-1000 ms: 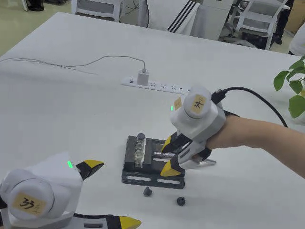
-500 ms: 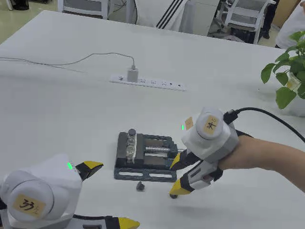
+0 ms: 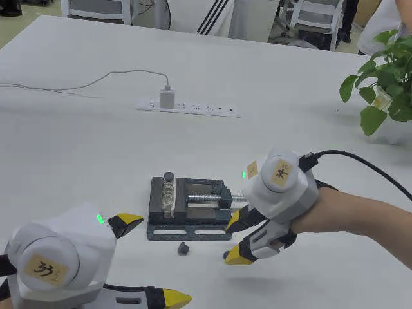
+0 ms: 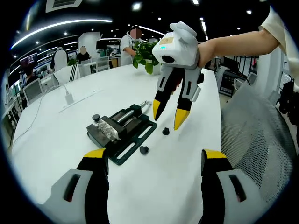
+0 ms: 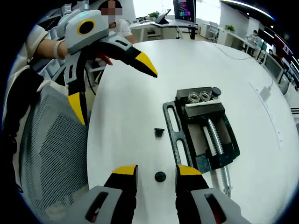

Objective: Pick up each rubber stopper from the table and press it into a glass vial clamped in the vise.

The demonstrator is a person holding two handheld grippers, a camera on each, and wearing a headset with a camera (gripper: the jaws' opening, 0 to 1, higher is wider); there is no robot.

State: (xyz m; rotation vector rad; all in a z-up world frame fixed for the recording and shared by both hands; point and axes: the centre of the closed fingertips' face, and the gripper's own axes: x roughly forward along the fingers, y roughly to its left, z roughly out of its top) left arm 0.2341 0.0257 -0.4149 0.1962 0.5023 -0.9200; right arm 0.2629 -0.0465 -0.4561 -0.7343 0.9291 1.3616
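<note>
White tabletop (image 3: 77, 148) carried a dark vise (image 3: 201, 214) at its middle. A row of glass vials (image 3: 168, 199) stood clamped upright at the left end of the vise. The far vial had a dark cap (image 3: 168, 176) seated in its mouth, while the two nearer ones showed open mouths in the right gripper view.

A loose stopper (image 3: 183, 248) lay on the tabletop just near of the vise base, apart from it. A second stopper (image 5: 160, 176) lay further right on the tabletop.

The right gripper (image 3: 233, 243) was held just right of and nearer than the vise, pointing down and left. Its yellow-tipped jaws were parted a little wider than the second stopper, which sat between their tips. The jaws held nothing, and the stopper appeared clear of both.

The left gripper (image 3: 154, 261) sat at the near left, well apart from the vise. Its jaws were spread wide and empty, aimed towards the vise and both stoppers.

Further back, a white power strip (image 3: 193, 108) lay across the tabletop with a charger (image 3: 167, 98) plugged in. A thin cable (image 3: 77, 85) trailed away to the left from it. A green plant (image 3: 383, 84) stood at the far right edge.
</note>
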